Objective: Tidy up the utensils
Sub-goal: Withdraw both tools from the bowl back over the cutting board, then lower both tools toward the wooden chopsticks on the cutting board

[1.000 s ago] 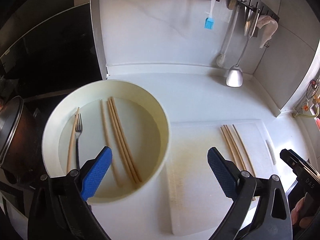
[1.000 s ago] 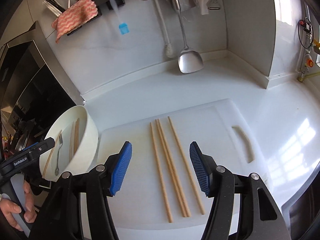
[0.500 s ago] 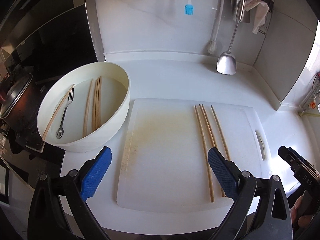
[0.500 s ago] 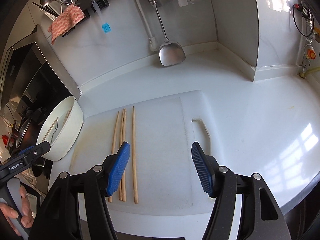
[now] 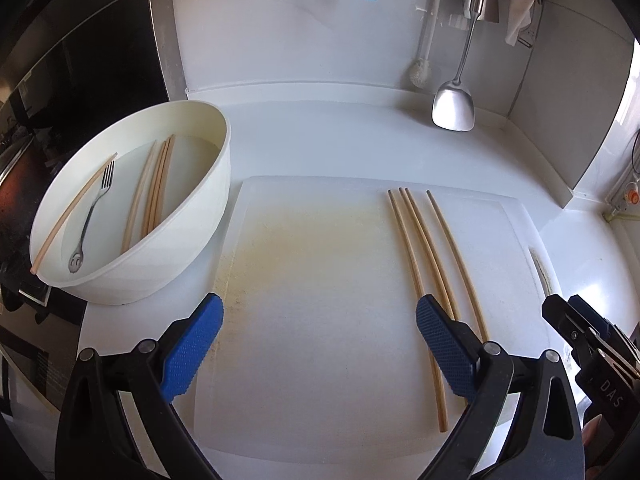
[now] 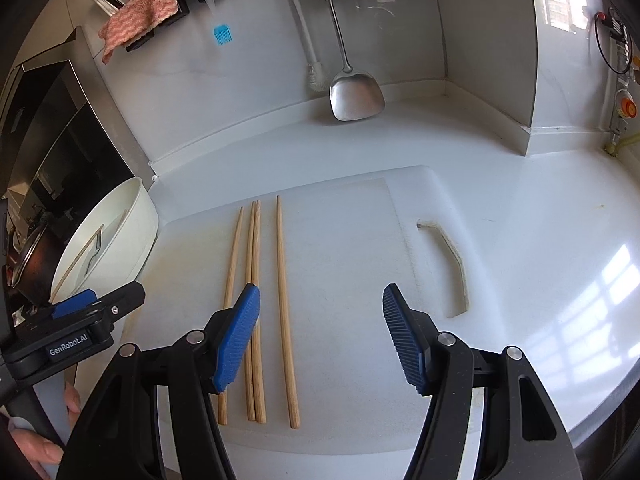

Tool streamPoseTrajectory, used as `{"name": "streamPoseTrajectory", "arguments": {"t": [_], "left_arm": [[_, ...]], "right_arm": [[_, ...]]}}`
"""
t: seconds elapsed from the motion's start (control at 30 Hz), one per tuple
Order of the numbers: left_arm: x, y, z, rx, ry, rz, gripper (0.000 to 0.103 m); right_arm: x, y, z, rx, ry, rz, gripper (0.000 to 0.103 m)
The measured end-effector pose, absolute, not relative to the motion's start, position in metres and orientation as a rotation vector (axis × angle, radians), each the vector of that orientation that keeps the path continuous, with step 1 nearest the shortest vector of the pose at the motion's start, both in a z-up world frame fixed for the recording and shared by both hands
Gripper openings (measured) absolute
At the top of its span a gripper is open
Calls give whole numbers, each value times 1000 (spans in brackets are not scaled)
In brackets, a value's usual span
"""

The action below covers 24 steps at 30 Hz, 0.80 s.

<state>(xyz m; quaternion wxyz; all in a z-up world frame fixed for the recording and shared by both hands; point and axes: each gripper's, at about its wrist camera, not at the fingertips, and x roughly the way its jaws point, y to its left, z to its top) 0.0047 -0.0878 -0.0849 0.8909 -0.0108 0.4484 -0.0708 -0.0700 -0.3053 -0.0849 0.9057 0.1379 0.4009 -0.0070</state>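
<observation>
Both claws hang open and empty over the white cutting board [image 5: 320, 280], the left claw [image 5: 318, 344] above its bare middle and the right claw [image 6: 320, 332] over the four chopsticks [image 6: 256, 300] lying side by side there. It looks like a pause between transfers. Next comes reaching left into the bowl [image 5: 192, 236] on the bench, where one fork [image 5: 94, 216] and four more chopsticks [image 5: 154, 192] wait.
</observation>
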Motion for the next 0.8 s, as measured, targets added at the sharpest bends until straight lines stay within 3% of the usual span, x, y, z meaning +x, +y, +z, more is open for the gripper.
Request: {"name": "streamPoseTrajectory", "arguments": {"t": [0.8], "left_arm": [[3,-90,-124,-132,883,-42,95]], "right_arm": [[-30,-280,-133,128,865,16,61]]}}
